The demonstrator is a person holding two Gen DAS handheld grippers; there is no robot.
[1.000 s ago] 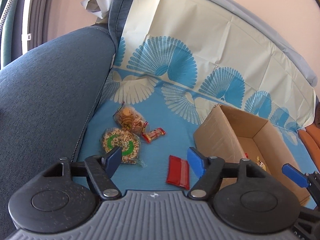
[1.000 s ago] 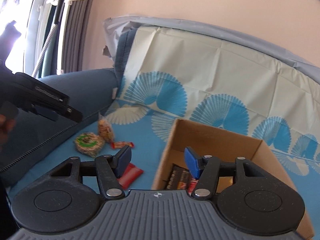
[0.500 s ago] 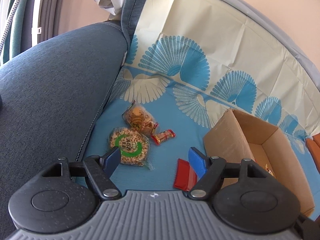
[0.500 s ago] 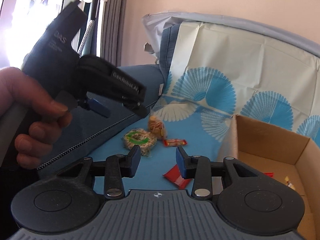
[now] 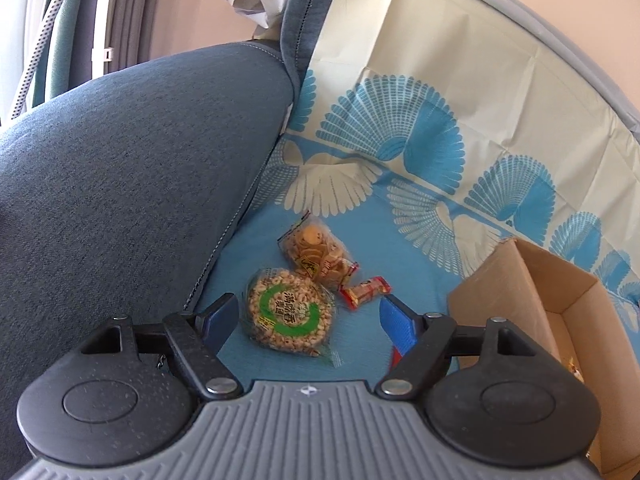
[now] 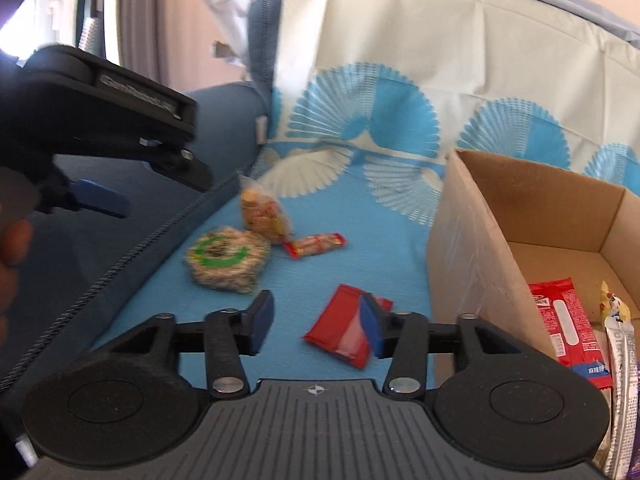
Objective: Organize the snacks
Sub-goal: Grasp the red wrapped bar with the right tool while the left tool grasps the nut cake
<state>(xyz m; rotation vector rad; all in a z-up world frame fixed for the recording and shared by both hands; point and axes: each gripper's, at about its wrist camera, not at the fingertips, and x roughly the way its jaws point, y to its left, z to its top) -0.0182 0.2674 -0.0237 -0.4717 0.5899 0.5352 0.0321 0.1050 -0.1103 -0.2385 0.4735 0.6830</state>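
Several snacks lie on the blue patterned cloth (image 5: 360,208): a round puffed-grain pack with a green ring (image 5: 289,313), a clear bag of round biscuits (image 5: 316,252), a small red-ended stick snack (image 5: 365,292) and a flat red packet (image 6: 346,326). My left gripper (image 5: 307,320) is open, its fingers either side of the round pack, above it. My right gripper (image 6: 316,326) is open and empty, hovering over the red packet. The round pack (image 6: 224,258), biscuit bag (image 6: 262,212) and stick snack (image 6: 316,244) also show in the right wrist view. A cardboard box (image 6: 464,248) holds several packets.
The blue sofa armrest (image 5: 120,168) rises on the left, close to the snacks. The box wall (image 5: 496,280) stands to the right. The left gripper's body (image 6: 108,120) and the hand holding it fill the left of the right wrist view.
My left gripper moved left and forward until it framed the round pack. My right gripper swung left from the box to over the red packet and opened wider.
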